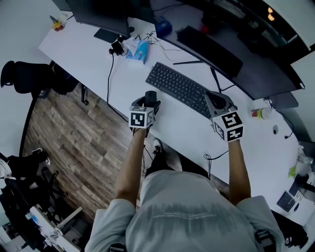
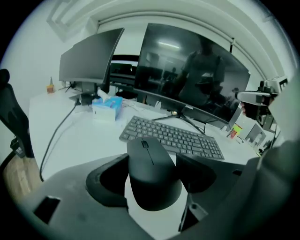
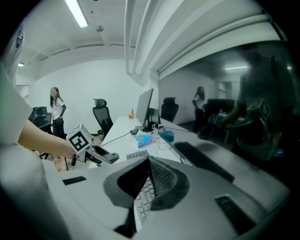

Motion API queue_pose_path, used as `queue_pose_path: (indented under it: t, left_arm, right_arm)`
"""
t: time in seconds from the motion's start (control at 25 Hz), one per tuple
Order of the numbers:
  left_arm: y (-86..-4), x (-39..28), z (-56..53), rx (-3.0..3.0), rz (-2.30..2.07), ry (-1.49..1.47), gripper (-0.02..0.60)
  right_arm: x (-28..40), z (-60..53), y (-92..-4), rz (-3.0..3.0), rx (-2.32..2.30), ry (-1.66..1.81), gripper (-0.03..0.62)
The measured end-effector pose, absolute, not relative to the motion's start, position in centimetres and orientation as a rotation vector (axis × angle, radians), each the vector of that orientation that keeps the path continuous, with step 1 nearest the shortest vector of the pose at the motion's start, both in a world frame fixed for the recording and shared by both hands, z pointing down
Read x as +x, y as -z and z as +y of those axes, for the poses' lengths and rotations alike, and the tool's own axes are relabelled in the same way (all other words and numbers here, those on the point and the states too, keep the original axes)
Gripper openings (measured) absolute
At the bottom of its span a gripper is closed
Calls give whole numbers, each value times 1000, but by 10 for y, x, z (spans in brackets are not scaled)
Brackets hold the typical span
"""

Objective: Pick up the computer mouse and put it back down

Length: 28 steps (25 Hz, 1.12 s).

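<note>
L gripper is clamping the computer mouse, jaws pressing on both flanks, near the front edge of the desk; lifted or resting, can't tell. Keyboard is lying just beyond. R gripper is hanging over the keyboard's right end, jaws together, nothing in them. Risk, imo: the hold is sitting on smooth curved sides, so w/ a tilt the mouse could slip out and, this near the edge, drop to the floor.

Light: dim, bluish cast, from ceiling strip lamp.
Glare: lamps mirrored in the dark monitor.
Edges: both gripper views bulge strongly, corners black.
Focus: nearest foreground soft; head view fairly sharp.
</note>
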State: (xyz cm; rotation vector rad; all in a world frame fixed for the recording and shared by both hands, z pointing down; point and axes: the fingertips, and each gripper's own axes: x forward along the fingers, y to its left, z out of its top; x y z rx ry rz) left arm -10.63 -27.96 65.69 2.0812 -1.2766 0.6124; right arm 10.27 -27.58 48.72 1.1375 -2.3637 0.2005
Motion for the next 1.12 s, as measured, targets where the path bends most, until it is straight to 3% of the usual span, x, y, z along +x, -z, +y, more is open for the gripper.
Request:
queue_pose_path:
  t: [0.76,1.12]
  left_arm:
    - [-369,-130,-300,2662,-1600,-354,320]
    - [-280,-136,-272,2797,-1737,-234,319]
  right_arm:
    - [117,-280,-313,-2396,1423,282,2]
    - [106,-267,-266,-2446,1432,422,2]
